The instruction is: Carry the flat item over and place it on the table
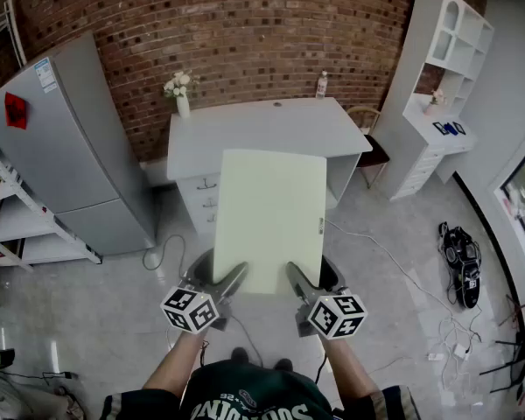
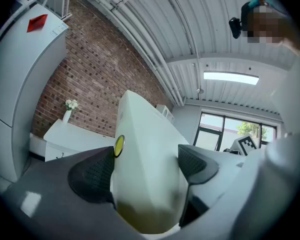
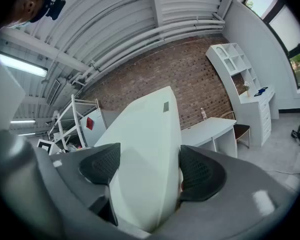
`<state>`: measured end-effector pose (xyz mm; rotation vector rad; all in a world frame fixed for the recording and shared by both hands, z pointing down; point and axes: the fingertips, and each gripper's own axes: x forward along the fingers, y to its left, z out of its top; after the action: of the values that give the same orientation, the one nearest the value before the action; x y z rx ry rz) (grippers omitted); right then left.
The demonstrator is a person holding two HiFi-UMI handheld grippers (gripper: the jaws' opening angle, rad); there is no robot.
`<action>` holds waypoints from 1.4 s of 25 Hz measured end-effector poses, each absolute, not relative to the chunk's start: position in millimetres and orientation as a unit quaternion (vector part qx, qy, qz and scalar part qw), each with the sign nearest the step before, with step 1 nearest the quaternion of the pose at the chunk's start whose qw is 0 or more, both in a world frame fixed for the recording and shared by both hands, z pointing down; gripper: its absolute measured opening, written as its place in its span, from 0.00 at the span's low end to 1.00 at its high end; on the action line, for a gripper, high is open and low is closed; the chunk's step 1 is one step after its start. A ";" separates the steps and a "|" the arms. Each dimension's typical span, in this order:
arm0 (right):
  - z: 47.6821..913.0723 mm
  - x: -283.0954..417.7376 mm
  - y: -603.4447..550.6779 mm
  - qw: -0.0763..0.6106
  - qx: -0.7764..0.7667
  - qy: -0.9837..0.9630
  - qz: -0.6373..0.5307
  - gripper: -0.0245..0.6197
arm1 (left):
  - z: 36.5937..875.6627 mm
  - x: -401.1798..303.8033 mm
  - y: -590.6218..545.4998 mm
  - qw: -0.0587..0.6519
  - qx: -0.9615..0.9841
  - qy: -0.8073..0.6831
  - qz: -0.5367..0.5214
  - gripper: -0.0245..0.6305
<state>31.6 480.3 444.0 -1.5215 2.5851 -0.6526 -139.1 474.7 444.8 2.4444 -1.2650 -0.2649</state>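
Pale yellow-green flat panel [image 1: 271, 217], rigid-looking, carried clear of the floor [image 1: 394, 269] in front of the person and short of the white tabletop [image 1: 245, 129]. It is gripped at its near edge in two places. The left tool [image 1: 219, 275] has its jaws spread wide and pinches the near-left corner, with both ribbed pads against the panel's faces in the left gripper view [image 2: 147, 166]. The right tool [image 1: 313, 276] is likewise spread wide and clamped on the near-right corner [image 3: 145, 166]. The paired grip at one edge probably keeps so broad a sheet level and stops it swinging while it travels, leaving the far edge free to land first. The tabletop carries a vase of flowers [image 1: 181, 90] and a bottle [image 1: 322, 84] at its back edge, with its middle bare for the placement. Not made out:
- The panel's underside, and the strip of near edge sunk in the jaws.
- Its true thickness, which the wide-angle views swell.
- The nature of a yellow round mark [image 2: 119, 145] by the left pad and of a small grey tab [image 1: 320, 226].
- The drawers [image 1: 201, 201] below the tabletop, which the panel partly covers.
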 end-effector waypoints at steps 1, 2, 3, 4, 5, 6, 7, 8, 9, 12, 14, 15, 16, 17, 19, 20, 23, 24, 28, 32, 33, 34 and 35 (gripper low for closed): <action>443.9 29.7 479.4 0.037 -0.496 0.842 -0.210 0.61 | 445.5 -140.9 473.7 0.187 0.869 -0.449 -0.095 0.66; 444.0 27.7 478.7 0.038 -0.497 0.842 -0.208 0.61 | 446.4 -142.7 472.9 0.187 0.869 -0.448 -0.096 0.66; 444.7 25.7 478.5 0.038 -0.497 0.842 -0.206 0.61 | 447.5 -144.7 472.6 0.187 0.869 -0.448 -0.096 0.66; 445.9 23.6 478.8 0.038 -0.498 0.842 -0.206 0.61 | 448.9 -146.7 472.8 0.188 0.869 -0.447 -0.097 0.66; 447.3 21.6 479.6 0.037 -0.498 0.841 -0.207 0.61 | 450.4 -148.7 473.5 0.188 0.869 -0.447 -0.096 0.66; 448.6 20.2 480.6 0.036 -0.498 0.841 -0.208 0.61 | 451.6 -150.1 474.2 0.189 0.870 -0.446 -0.096 0.66; 449.2 19.4 481.2 0.035 -0.499 0.841 -0.209 0.61 | 452.1 -150.8 474.4 0.189 0.870 -0.445 -0.095 0.66; 448.9 19.0 481.5 0.035 -0.500 0.840 -0.208 0.61 | 451.9 -151.2 474.2 0.189 0.871 -0.444 -0.095 0.66; 448.1 18.4 481.5 0.035 -0.501 0.840 -0.207 0.61 | 451.2 -151.7 473.7 0.189 0.871 -0.443 -0.095 0.66; 446.6 16.0 482.1 0.036 -0.504 0.838 -0.206 0.61 | 450.2 -154.0 473.5 0.190 0.872 -0.440 -0.096 0.66; 447.2 15.6 482.8 0.037 -0.506 0.837 -0.206 0.61 | 450.9 -154.6 473.6 0.191 0.873 -0.439 -0.095 0.66; 447.2 15.6 483.0 0.037 -0.507 0.836 -0.206 0.61 | 450.9 -154.7 473.4 0.191 0.873 -0.438 -0.095 0.66; 446.8 15.6 483.3 0.038 -0.508 0.836 -0.206 0.61 | 450.4 -154.7 473.3 0.190 0.874 -0.437 -0.095 0.66; 446.4 15.5 483.6 0.038 -0.509 0.835 -0.206 0.61 | 449.8 -154.7 473.3 0.190 0.874 -0.437 -0.095 0.66; 445.9 15.7 485.2 0.038 -0.510 0.834 -0.206 0.61 | 449.0 -154.5 474.3 0.190 0.875 -0.435 -0.095 0.66; 446.0 15.8 486.2 0.038 -0.511 0.833 -0.206 0.61 | 449.1 -154.3 475.0 0.191 0.875 -0.434 -0.095 0.66; 446.4 16.1 487.1 0.038 -0.514 0.832 -0.206 0.61 | 450.0 -154.2 475.1 0.192 0.875 -0.433 -0.097 0.66; 445.8 15.7 486.6 0.037 -0.514 0.832 -0.206 0.61 | 449.7 -154.6 474.4 0.192 0.876 -0.433 -0.097 0.66; 445.3 10.2 484.4 0.036 -0.517 0.830 -0.206 0.61 | 449.6 -159.9 471.4 0.193 0.877 -0.429 -0.098 0.66; 447.6 -3.8 483.0 0.039 -0.520 0.828 -0.207 0.61 | 450.8 -173.8 468.5 0.190 0.879 -0.426 -0.097 0.66; 447.4 -7.6 482.9 0.040 -0.521 0.827 -0.207 0.61 | 450.6 -177.7 467.9 0.189 0.880 -0.425 -0.097 0.66; 447.0 -11.0 482.7 0.041 -0.522 0.827 -0.207 0.61 | 450.4 -181.1 467.2 0.189 0.881 -0.424 -0.097 0.66; 446.5 -13.8 482.5 0.042 -0.523 0.826 -0.206 0.61 | 450.1 -184.0 466.3 0.190 0.881 -0.422 -0.097 0.66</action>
<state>-13.8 482.5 446.5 -1.6021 2.5280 -0.6304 -184.0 466.3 450.1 2.4770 -1.1868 -0.2733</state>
